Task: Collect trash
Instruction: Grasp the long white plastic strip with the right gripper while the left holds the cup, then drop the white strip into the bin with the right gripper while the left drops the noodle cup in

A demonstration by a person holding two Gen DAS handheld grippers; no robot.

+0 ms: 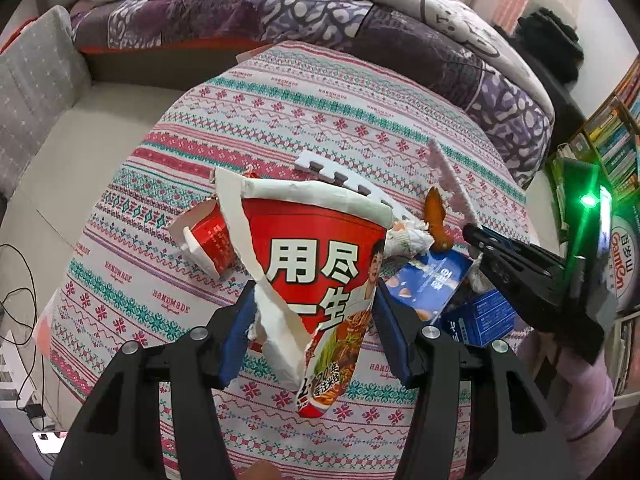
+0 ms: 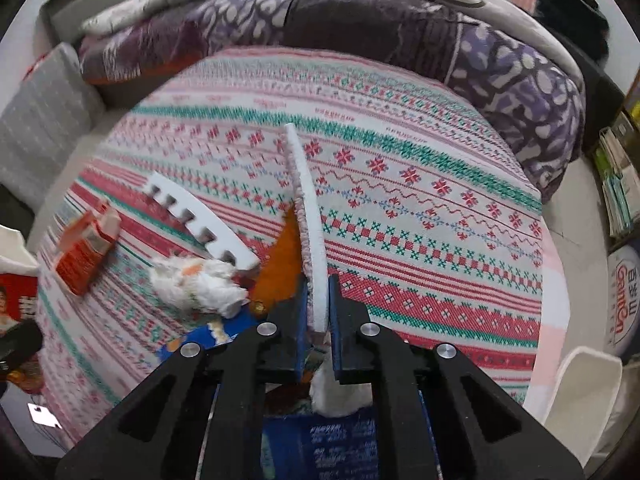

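My left gripper (image 1: 316, 300) is shut on a torn red noodle cup (image 1: 316, 264) and holds it above the patterned tablecloth (image 1: 280, 120). My right gripper (image 2: 318, 300) is shut on a thin white foam strip (image 2: 306, 200) with a pinkish fuzzy face, held on edge; it also shows in the left wrist view (image 1: 448, 176). On the cloth lie a white notched foam piece (image 2: 200, 216), a crumpled tissue (image 2: 196, 280), an orange wrapper (image 2: 276, 260), a torn red carton (image 2: 86, 248) and blue packets (image 1: 432, 280).
A purple patterned quilt (image 2: 360, 20) lies behind the round table. A grey cushion (image 1: 36, 92) sits on the left. Bookshelves (image 1: 612, 148) and a Ganten water box (image 2: 624, 300) stand on the right. A white bin rim (image 2: 584, 392) shows at lower right. Cables (image 1: 20, 300) lie on the floor.
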